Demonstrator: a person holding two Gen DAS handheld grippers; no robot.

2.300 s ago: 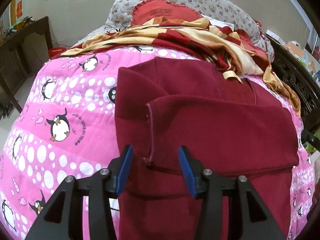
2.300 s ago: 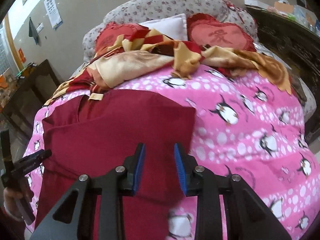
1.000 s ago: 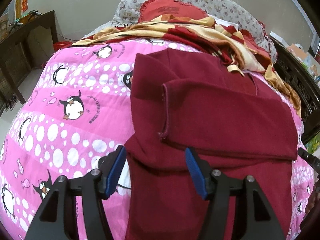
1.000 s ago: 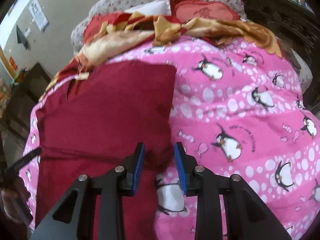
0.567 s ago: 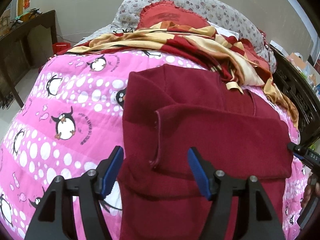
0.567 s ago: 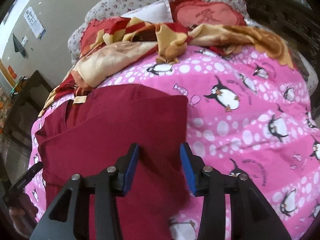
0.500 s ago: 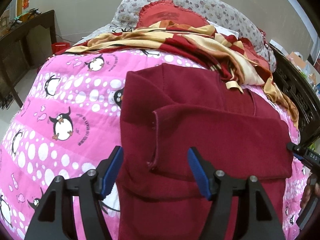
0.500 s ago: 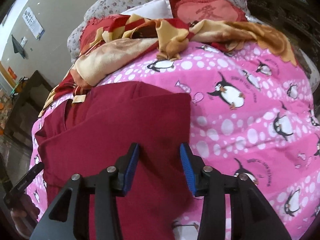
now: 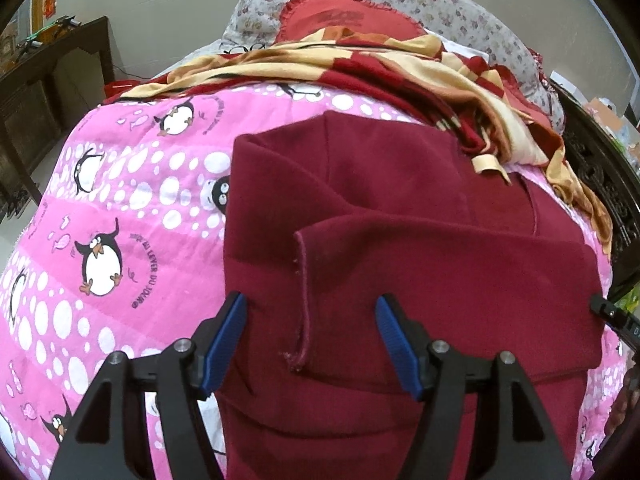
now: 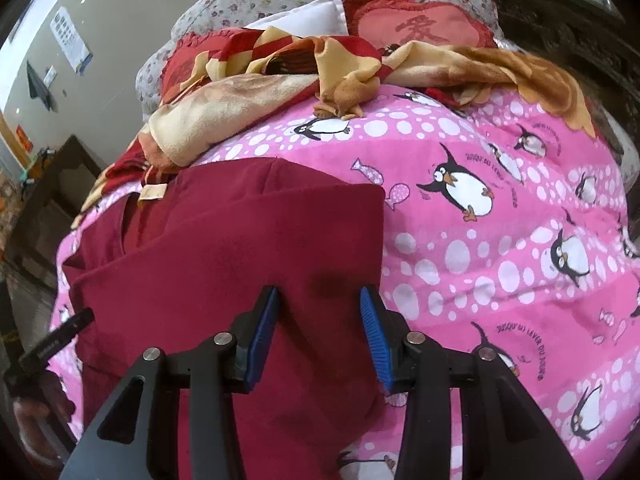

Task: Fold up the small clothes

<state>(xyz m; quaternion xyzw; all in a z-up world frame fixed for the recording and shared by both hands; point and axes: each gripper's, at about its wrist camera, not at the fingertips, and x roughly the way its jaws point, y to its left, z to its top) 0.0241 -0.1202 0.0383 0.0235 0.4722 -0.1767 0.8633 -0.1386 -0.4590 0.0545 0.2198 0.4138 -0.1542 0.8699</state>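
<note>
A dark red top [image 9: 400, 208] lies flat on the pink penguin quilt [image 9: 120, 208], with one sleeve [image 9: 440, 288] folded across its body. My left gripper [image 9: 312, 340] is open just above the sleeve's cuff end [image 9: 302, 300], holding nothing. In the right wrist view the same top [image 10: 248, 248] fills the lower left. My right gripper [image 10: 320, 332] is open over the garment near its right edge, holding nothing. The right gripper's tip shows in the left wrist view [image 9: 612, 316], and the left gripper shows in the right wrist view [image 10: 56, 340].
A red and cream checked blanket [image 9: 400, 68] is bunched at the far end of the bed, before red heart cushions [image 10: 420, 24] and a floral pillow [image 9: 460, 4]. A dark wooden desk [image 9: 48, 92] stands left; a dark carved bed frame [image 9: 600, 172] runs along the right.
Both grippers have opened wider than a second ago and shifted slightly over the garment. The garment lies as before.
</note>
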